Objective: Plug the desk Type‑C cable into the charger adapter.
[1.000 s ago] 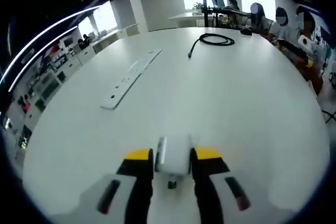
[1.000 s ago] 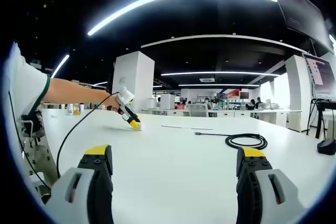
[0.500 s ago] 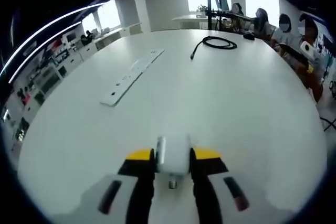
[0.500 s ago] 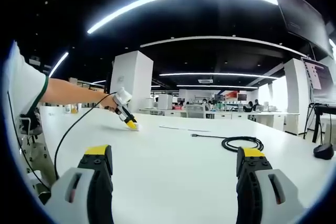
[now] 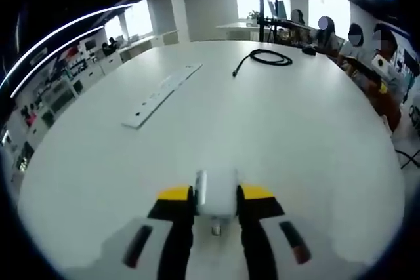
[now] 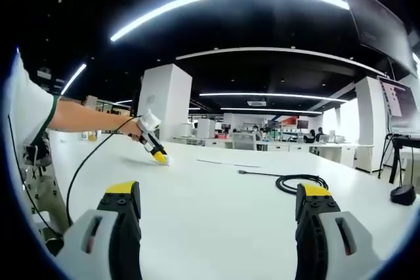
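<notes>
Left gripper (image 5: pixel 216 196) clamps white charger adapter (image 5: pixel 216 193), no readable label; right gripper (image 6: pixel 220 198) gapes.

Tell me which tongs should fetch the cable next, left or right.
Right. The right tongs are open and hold nothing, with the coiled black cable lying ahead of them on the table. The left tongs are shut on the white charger adapter.

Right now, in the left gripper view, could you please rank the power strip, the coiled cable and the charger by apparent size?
1. Power strip, longest.
2. Charger and cable: similar; the charger is nearest the camera, so ranking is unsure.
</notes>
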`<state>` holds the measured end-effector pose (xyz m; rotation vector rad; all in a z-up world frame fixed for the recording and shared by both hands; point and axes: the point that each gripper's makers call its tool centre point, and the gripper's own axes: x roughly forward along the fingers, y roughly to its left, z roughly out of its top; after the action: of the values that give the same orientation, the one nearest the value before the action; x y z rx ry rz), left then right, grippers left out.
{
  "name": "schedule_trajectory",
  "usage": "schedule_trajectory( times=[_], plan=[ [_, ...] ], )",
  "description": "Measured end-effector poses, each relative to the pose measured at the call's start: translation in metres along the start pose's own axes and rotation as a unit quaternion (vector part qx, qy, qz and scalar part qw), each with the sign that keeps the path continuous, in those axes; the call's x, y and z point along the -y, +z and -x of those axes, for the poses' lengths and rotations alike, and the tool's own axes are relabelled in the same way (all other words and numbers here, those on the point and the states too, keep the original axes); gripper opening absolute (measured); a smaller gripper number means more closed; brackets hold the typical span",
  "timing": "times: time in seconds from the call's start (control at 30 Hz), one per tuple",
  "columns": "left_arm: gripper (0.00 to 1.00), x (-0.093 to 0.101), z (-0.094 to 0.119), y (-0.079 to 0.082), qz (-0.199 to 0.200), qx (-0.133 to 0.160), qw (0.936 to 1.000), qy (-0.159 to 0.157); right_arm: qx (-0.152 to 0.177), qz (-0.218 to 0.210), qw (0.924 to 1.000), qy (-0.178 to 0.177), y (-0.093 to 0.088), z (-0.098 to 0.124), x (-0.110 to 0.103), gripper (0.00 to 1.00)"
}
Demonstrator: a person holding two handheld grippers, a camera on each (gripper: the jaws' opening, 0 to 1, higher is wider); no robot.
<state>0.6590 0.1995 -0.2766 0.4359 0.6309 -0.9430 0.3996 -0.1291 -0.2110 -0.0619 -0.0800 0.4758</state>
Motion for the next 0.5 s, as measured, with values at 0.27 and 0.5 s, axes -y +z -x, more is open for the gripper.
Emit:
schedule_trajectory(
  times=[0.27,0.5],
  plan=[
    [0.25,0.012,0.009,-0.006,0.005,0.008,1.0000,0.001,0.002,-0.001,1.0000,0.007,0.000,-0.003,-0.003,1.00],
    [0.24,0.024,0.017,-0.011,0.000,0.019,0.9998,0.004,0.002,0.001,0.9999,0.011,0.000,-0.004,-0.006,1.00]
  ],
)
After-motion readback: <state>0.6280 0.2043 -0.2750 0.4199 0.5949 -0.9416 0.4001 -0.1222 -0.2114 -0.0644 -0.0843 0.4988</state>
